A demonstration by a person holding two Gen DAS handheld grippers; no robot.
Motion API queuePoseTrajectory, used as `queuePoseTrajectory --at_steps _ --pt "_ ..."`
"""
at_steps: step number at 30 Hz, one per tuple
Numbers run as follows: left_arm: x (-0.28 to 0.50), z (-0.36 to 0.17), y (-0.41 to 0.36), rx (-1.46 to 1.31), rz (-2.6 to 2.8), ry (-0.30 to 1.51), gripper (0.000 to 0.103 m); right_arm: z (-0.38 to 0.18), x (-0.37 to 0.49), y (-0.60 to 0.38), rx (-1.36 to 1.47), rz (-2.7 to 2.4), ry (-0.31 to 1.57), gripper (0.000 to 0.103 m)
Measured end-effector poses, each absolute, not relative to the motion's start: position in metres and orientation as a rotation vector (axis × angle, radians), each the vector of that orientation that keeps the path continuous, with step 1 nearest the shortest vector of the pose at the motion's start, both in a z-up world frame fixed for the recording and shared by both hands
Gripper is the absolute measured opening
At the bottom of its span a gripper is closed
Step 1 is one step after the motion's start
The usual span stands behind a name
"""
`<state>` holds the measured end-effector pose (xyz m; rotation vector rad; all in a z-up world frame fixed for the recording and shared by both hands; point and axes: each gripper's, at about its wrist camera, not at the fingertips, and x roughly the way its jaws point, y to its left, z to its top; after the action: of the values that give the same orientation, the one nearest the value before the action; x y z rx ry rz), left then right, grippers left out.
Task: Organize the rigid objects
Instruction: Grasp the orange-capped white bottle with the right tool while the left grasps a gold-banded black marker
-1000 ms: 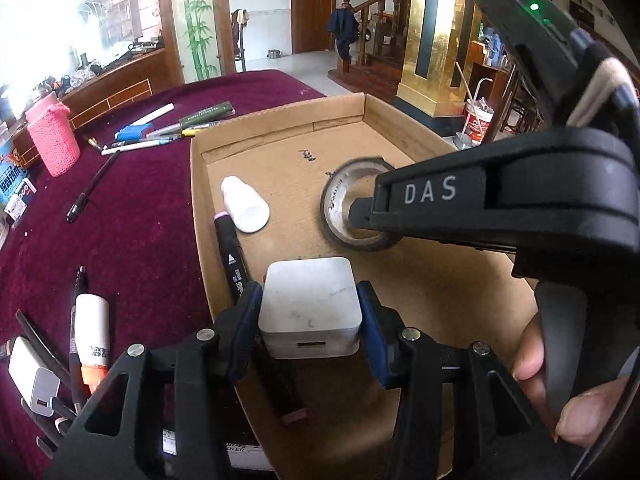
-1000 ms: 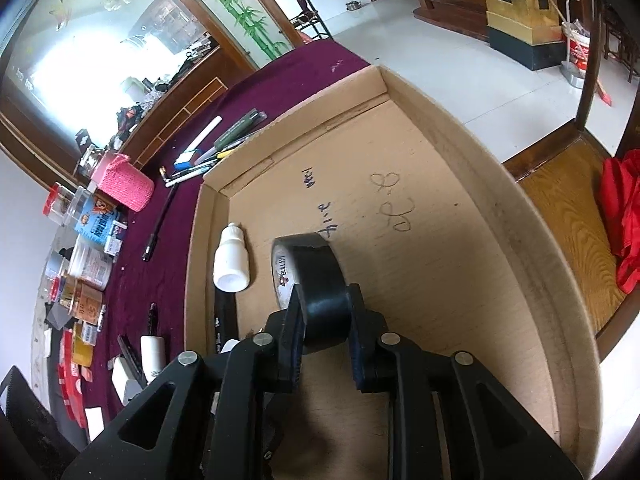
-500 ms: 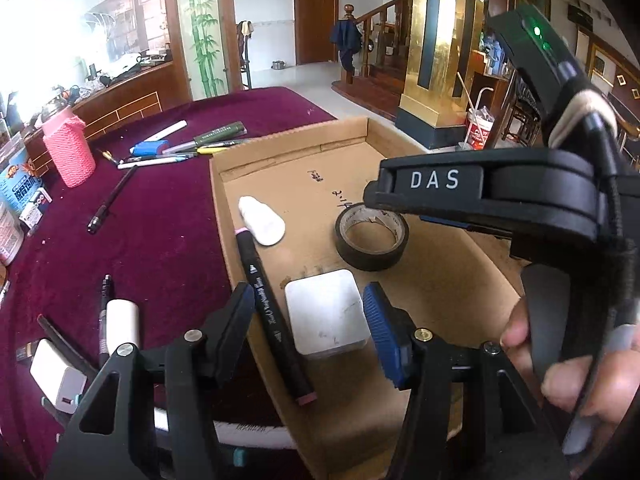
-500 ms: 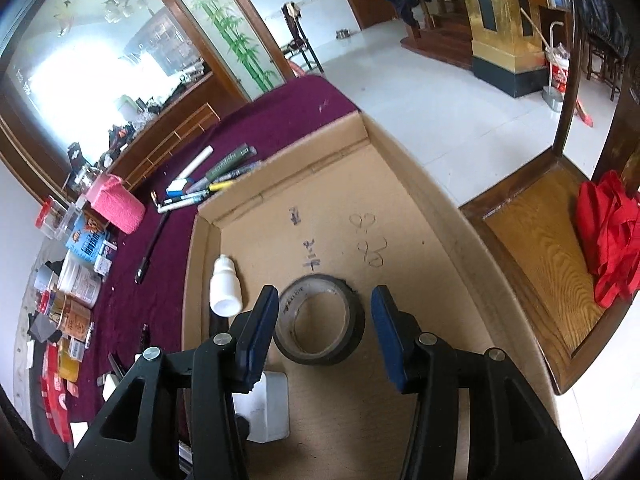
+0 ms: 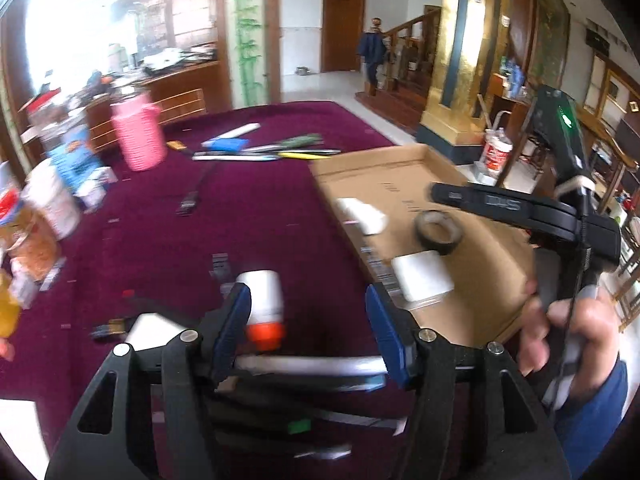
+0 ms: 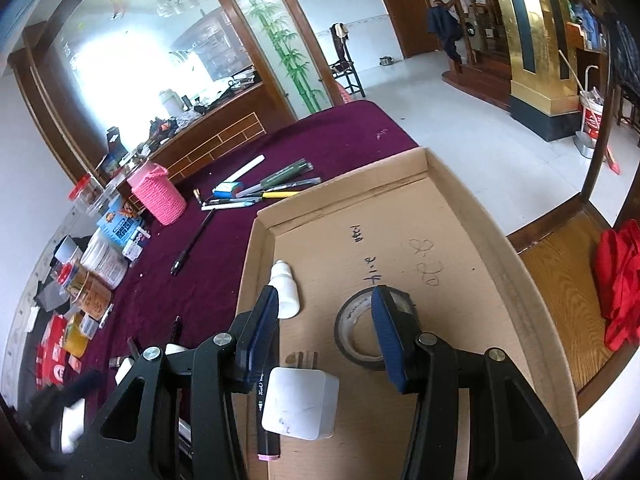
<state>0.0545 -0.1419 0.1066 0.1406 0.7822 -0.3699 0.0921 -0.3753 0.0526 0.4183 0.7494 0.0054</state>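
The left gripper [image 5: 308,322] hangs over the maroon tablecloth [image 5: 160,240], its jaws having just been opening, apart and empty; a white tube with an orange cap [image 5: 264,304] lies on the cloth just ahead between them. The cardboard tray [image 6: 472,216] sits to its right. The right gripper [image 6: 324,336] hovers above that tray, jaws apart and empty, with the black tape roll [image 6: 360,334] under its right finger, the white charger cube [image 6: 300,404] just below, and the white dropper bottle [image 6: 286,290] ahead-left
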Motion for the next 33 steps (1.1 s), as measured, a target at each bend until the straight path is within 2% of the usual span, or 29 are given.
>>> queuePoseTrajectory --at_steps 5,10,21,28,29,30,31,32,33 --pt "0.076 0.107 -0.062 0.161 -0.283 0.827 0.059 0.052 0.092 -0.373 0.423 0.015 0.747 0.043" --pt "0.104 0.085 -0.013 0.220 -0.314 0.907 0.059 0.052 0.091 -0.372 0.429 0.026 0.748 0.043" --pt "0.130 0.042 0.010 0.362 -0.381 0.972 0.059 0.050 0.091 -0.372 0.436 0.029 0.756 0.043" --pt "0.139 0.028 -0.008 0.473 -0.396 0.976 0.058 0.050 0.090 -0.367 0.429 0.040 0.752 0.043" --pt "0.143 0.025 -0.011 0.483 -0.382 0.989 0.056 0.050 0.090 -0.367 0.427 0.043 0.752 0.043" --pt "0.146 0.020 -0.013 0.491 -0.362 1.002 0.045 0.050 0.090 -0.366 0.426 0.045 0.753 0.043" --pt "0.146 0.019 -0.015 0.483 -0.354 1.001 0.041 0.050 0.090 -0.366 0.427 0.049 0.753 0.043" --pt "0.147 0.020 -0.015 0.471 -0.345 0.998 0.030 0.050 0.090 -0.365 0.428 0.059 0.752 0.043" --pt "0.147 0.019 -0.015 0.468 -0.314 1.007 0.024 0.051 0.090 -0.363 0.427 0.067 0.751 0.043"
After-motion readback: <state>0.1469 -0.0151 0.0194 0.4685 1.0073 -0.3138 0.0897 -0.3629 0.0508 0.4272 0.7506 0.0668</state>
